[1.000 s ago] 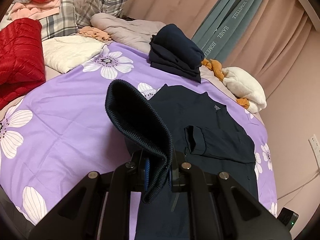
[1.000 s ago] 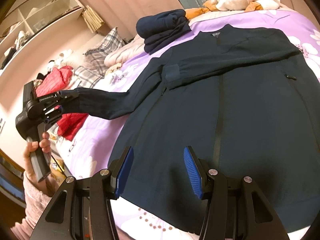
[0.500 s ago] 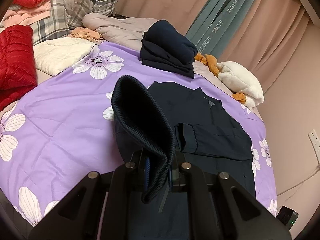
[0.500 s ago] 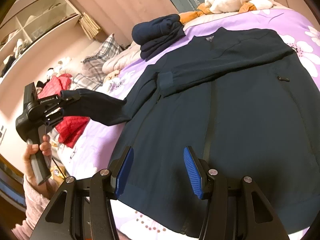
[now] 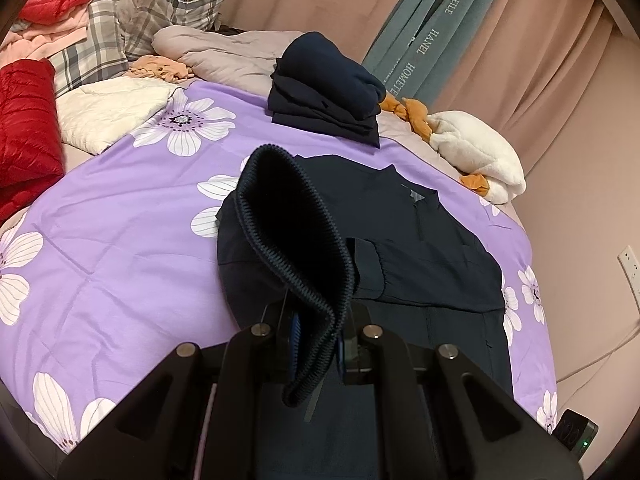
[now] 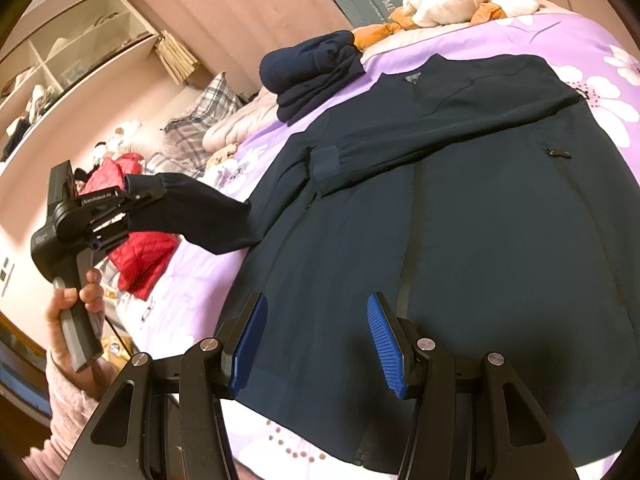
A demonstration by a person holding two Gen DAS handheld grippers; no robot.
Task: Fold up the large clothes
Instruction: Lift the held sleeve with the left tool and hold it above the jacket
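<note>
A dark navy zip jacket (image 6: 460,208) lies flat, front up, on the purple flowered bedspread (image 5: 120,240). One sleeve is folded across its chest (image 6: 420,152). My left gripper (image 5: 316,344) is shut on the ribbed cuff (image 5: 288,236) of the other sleeve and holds it lifted above the bed; it also shows in the right wrist view (image 6: 132,204) with the sleeve (image 6: 200,216) stretched toward the jacket's shoulder. My right gripper (image 6: 316,340) is open and empty, hovering over the jacket's hem.
A folded stack of navy clothes (image 5: 324,88) sits behind the jacket's collar. A white fleece with orange cloth (image 5: 476,152) lies at the far right, red jackets (image 5: 24,128), a white garment (image 5: 108,116) and plaid pillows (image 5: 160,16) at the left. Shelves (image 6: 72,52) stand behind.
My left gripper has carried the cuff in toward the jacket body, so the sleeve is shorter and bunched. The right gripper has stayed open over the hem.
</note>
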